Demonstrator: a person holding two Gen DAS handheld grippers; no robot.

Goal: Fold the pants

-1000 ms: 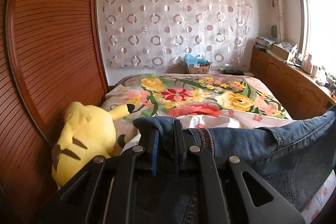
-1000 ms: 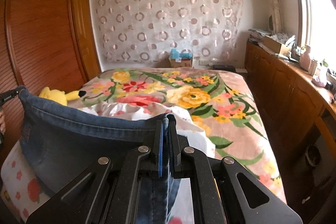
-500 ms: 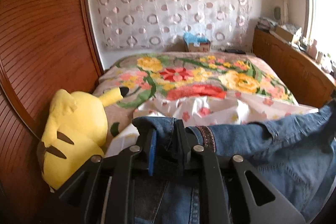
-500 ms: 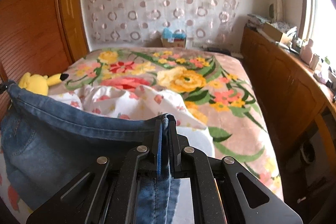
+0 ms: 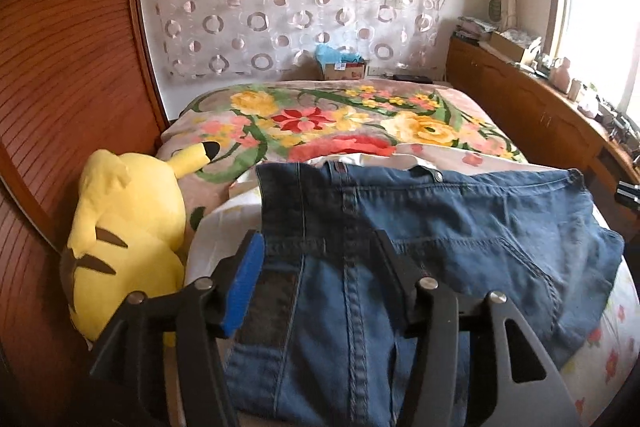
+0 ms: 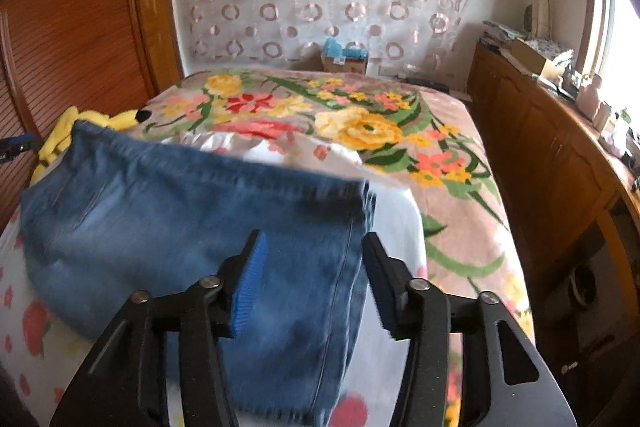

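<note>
Blue denim pants (image 5: 420, 239) lie folded on the near end of the bed, waistband toward the far side; they also show in the right wrist view (image 6: 192, 227). My left gripper (image 5: 318, 247) is open, its jaws spread over the pants' left part, holding nothing. My right gripper (image 6: 312, 247) is open over the pants' right edge, holding nothing. The pants' near part is hidden under the grippers.
The bed carries a floral blanket (image 5: 340, 119) and a white flowered sheet (image 6: 396, 227) under the pants. A yellow plush toy (image 5: 124, 227) lies at the left against the wooden headboard (image 5: 60, 67). Wooden cabinets (image 6: 560, 155) line the right side.
Both grippers were shut on the lifted pants; now both have opened and let go, and the pants lie flat on the bed.
</note>
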